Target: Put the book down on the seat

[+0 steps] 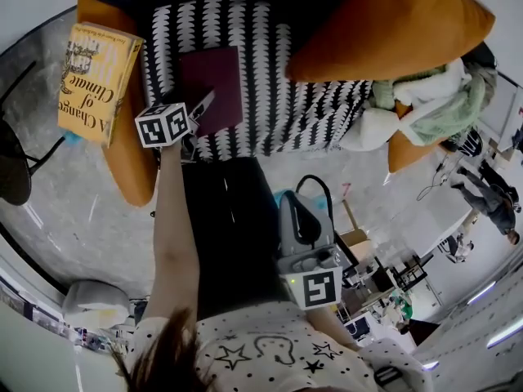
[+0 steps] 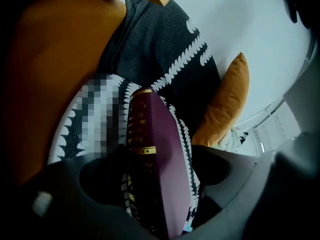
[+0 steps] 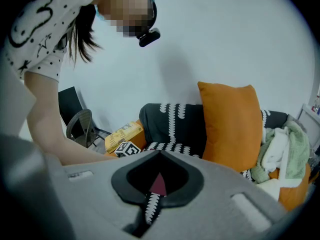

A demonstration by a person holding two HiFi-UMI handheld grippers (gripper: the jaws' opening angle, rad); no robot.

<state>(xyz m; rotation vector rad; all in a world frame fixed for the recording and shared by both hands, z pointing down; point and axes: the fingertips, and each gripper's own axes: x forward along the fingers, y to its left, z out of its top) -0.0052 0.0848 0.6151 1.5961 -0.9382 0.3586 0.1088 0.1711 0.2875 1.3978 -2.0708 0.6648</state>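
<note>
A maroon book (image 1: pixel 214 84) lies flat on the black-and-white patterned seat (image 1: pixel 319 88) of a couch. My left gripper (image 1: pixel 203 111) reaches to the book's near left corner. In the left gripper view the book's spine (image 2: pixel 142 144) runs between the two jaws, and dark gaps show on both sides, so the jaws stand open and are not pressing on it. My right gripper (image 1: pixel 304 219) hangs back over the floor, in front of the couch. Its jaws meet with nothing between them, and through them the right gripper view shows a sliver of the maroon book (image 3: pixel 159 184).
A yellow book (image 1: pixel 94 80) rests on the orange armrest (image 1: pixel 135 166) at the left. A big orange cushion (image 1: pixel 384 23) leans at the seat's back right, with a heap of white and green clothes (image 1: pixel 425 96) beyond it. A dark chair (image 1: pixel 12 162) stands at far left.
</note>
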